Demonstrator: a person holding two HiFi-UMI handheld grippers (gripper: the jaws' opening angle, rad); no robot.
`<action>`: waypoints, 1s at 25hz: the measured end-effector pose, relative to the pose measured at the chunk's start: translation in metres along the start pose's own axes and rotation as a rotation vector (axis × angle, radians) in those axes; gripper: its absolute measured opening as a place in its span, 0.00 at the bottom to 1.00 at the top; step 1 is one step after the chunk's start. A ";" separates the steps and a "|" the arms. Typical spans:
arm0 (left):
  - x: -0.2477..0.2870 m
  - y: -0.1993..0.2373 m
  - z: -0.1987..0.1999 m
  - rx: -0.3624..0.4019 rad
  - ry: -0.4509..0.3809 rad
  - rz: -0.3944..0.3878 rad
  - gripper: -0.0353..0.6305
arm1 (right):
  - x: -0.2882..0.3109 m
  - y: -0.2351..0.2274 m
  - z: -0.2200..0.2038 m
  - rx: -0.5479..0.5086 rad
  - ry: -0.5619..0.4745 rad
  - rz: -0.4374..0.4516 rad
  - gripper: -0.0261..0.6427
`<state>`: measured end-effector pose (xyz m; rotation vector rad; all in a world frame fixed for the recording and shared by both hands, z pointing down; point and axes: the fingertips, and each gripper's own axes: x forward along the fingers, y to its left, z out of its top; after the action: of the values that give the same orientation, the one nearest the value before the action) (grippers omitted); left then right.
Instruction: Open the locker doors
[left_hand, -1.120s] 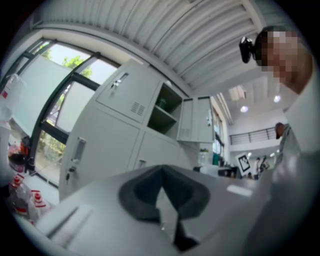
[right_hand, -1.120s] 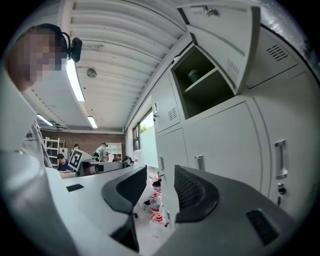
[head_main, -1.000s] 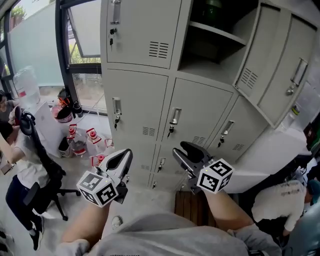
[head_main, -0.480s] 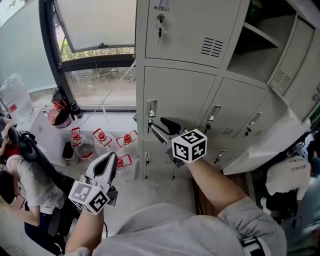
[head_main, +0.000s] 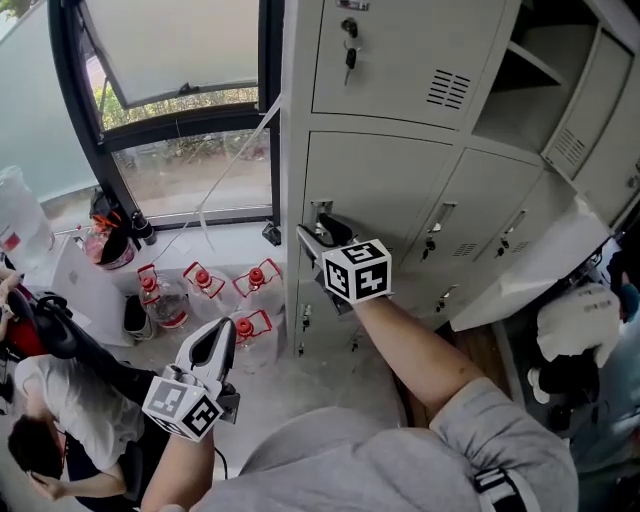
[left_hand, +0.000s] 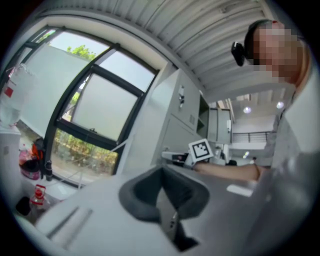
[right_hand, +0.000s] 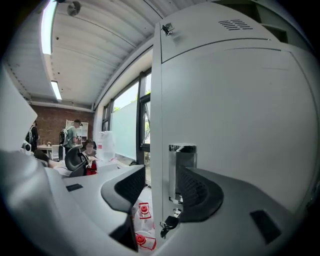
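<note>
Ideally the chrome handle (right_hand: 182, 170) on the closed locker door (right_hand: 240, 115), leftmost in the middle row, is clamped squarely and drawn outward along the hinge's arc. It is straddled by the right gripper (right_hand: 161, 186), whose jaws are opening, unclamped. The left gripper (left_hand: 161, 190) is held low, closed, empty.

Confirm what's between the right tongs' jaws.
In the right gripper view, the locker door's chrome handle and the locker's left edge stand between the jaws of the right tongs, which are opening. The pads don't look clamped on the handle.
</note>
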<state>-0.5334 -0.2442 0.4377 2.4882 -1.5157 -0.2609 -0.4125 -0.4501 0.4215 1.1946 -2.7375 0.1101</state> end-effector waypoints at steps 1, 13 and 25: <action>0.000 0.001 0.000 -0.002 0.001 -0.004 0.06 | 0.003 -0.001 0.000 0.002 0.001 -0.012 0.31; 0.005 -0.014 -0.014 -0.015 0.021 0.017 0.06 | -0.004 0.014 -0.002 -0.015 -0.009 0.099 0.31; 0.072 -0.168 -0.051 0.011 -0.005 0.053 0.06 | -0.221 0.011 -0.040 -0.054 -0.071 0.449 0.29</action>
<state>-0.3441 -0.2285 0.4380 2.4539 -1.5866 -0.2507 -0.2678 -0.2777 0.4236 0.5624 -2.9997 0.0436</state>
